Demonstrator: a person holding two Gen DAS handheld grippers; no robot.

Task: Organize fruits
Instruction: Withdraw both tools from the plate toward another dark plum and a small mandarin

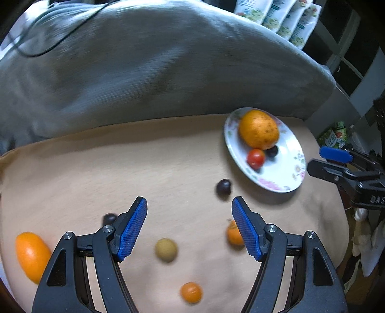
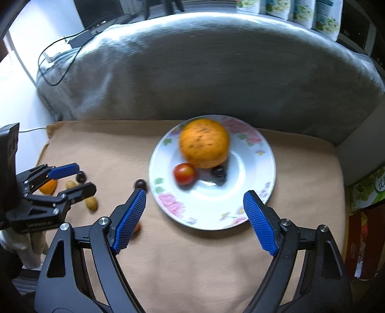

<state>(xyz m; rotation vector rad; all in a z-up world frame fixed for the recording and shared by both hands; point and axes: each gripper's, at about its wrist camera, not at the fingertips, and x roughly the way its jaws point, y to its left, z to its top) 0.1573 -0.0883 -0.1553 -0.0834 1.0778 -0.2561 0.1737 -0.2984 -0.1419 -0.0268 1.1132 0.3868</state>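
A flowered white plate (image 2: 252, 173) on the beige cloth holds a big orange (image 2: 204, 143), a red tomato (image 2: 184, 173) and a dark grape (image 2: 218, 172). My right gripper (image 2: 195, 195) hovers open over the plate's near rim, nothing between its fingers. Loose fruit lies left of the plate: a dark grape (image 1: 223, 189), a beige round fruit (image 1: 166, 250), two small oranges (image 1: 191, 291), an oval orange fruit (image 1: 32, 256) and another grape (image 1: 109, 218). My left gripper (image 1: 189, 204) is open above them and holds nothing. The plate (image 1: 284, 185) is to its upper right.
A grey cushion (image 2: 216, 72) rises behind the cloth, with a black cable (image 2: 55, 79) draped over its left end. Printed packets (image 2: 300, 9) stand along the top right. Boxes (image 2: 365, 187) crowd the cloth's right edge.
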